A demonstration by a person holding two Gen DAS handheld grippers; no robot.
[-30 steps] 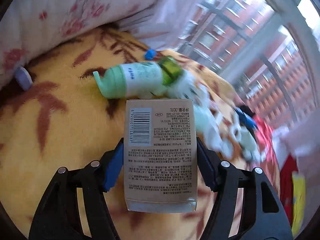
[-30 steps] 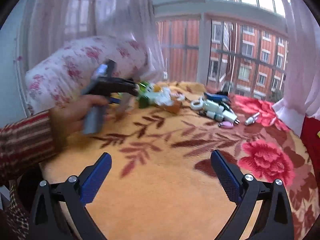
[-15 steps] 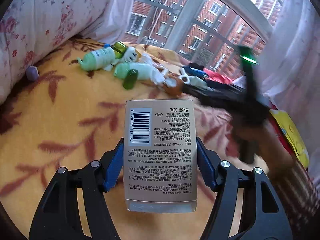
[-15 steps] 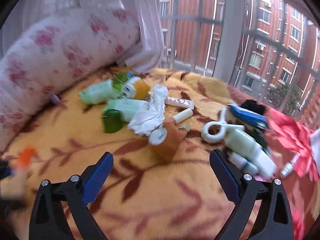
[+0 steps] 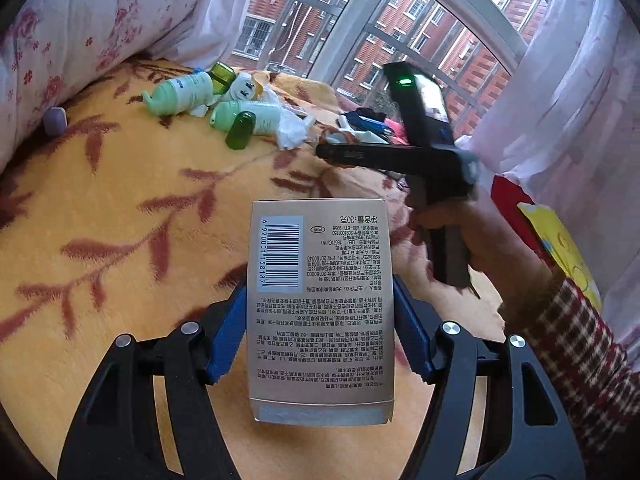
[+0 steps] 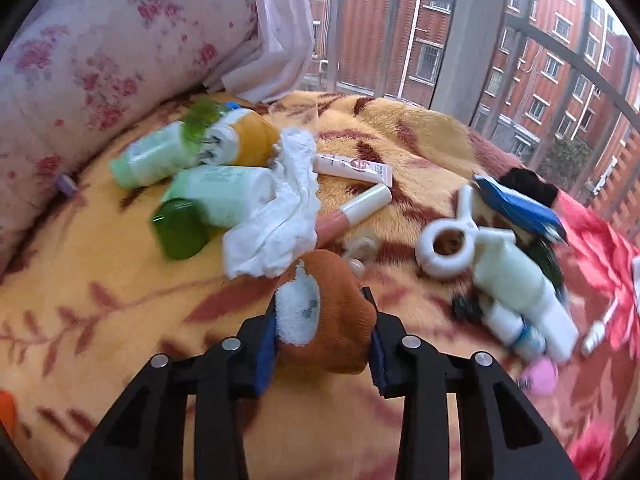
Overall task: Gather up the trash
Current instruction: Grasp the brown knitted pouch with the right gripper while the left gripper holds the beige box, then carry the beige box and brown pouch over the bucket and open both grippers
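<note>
Now the right gripper (image 6: 322, 338) is closing on a brown plush piece with a white patch (image 6: 324, 312) that lies on the orange blanket (image 6: 100, 264), just beside the crumpled tissue (image 6: 276, 224) — the pads already touch both its sides. Better to squeeze firmly before lifting, because the soft thing may slip. The left gripper (image 5: 320, 320) holds a beige carton (image 5: 320, 300) tight between its blue pads — keep it steady

Both wrist cameras look steeply down along their fingers, close over the bed (image 5: 120, 208); both share the green bottles (image 6: 216, 196) by the far window.
</note>
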